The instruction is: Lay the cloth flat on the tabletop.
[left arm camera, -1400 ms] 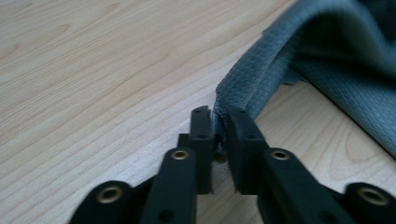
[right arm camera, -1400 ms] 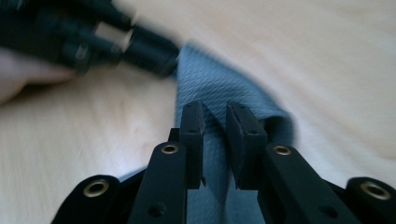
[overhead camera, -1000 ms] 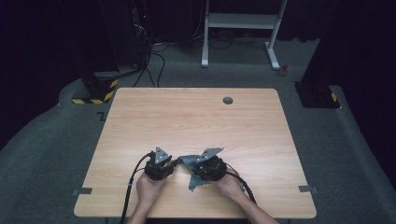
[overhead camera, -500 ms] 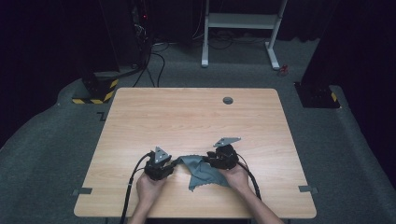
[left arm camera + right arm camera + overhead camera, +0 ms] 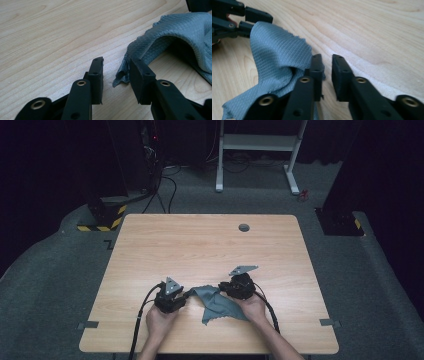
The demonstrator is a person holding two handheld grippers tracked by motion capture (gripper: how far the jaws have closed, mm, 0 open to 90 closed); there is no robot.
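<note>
On the light wooden table [image 5: 210,250], near its front edge, a small grey waffle-weave cloth [image 5: 215,301] lies rumpled: light, limp, best pinched at corners. The left gripper [image 5: 115,71] gapes around one corner; the right gripper [image 5: 327,72], jaws just closing, stands empty beside the cloth.

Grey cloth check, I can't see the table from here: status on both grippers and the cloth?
Left gripper open, cloth corner between its fingers, not pinched. Right gripper open, just been closing, cloth beside it. Cloth bunched on table. Nothing in the way.
</note>
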